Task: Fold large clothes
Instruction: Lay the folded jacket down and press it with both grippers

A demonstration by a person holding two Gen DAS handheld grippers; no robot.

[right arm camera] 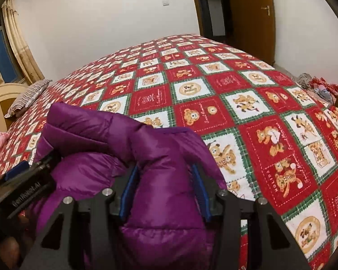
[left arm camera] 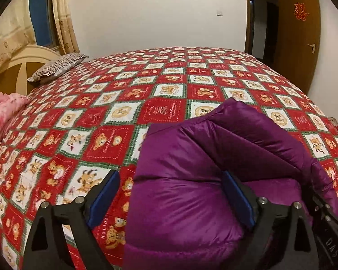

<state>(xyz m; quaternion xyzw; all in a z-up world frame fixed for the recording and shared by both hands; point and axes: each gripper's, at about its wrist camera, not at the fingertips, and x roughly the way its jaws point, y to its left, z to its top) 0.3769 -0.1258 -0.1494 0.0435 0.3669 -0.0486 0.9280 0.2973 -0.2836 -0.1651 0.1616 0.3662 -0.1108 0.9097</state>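
Note:
A shiny purple puffer jacket [left arm camera: 180, 180] lies bunched at the near edge of the bed, one padded part folded over its top [left arm camera: 247, 130]. My left gripper [left arm camera: 170, 180] stands open and wide around the jacket's left portion. Its left pad [left arm camera: 106, 198] is clear of the fabric over the bedspread, while its right pad [left arm camera: 236, 198] rests against the jacket. In the right wrist view my right gripper [right arm camera: 164, 168] is shut on the jacket [right arm camera: 164, 202], both blue pads pressed into a puffy fold. The left gripper's body [right arm camera: 22, 180] shows at that view's left edge.
A red, white and green teddy-bear bedspread [left arm camera: 146, 90] covers the whole bed. A striped pillow [left arm camera: 58, 67] and pink bedding [left arm camera: 4, 112] lie by the cream headboard [left arm camera: 22, 63] at far left. A wooden door [left arm camera: 299, 33] stands beyond; clutter [right arm camera: 315, 85] lies off the bed's right side.

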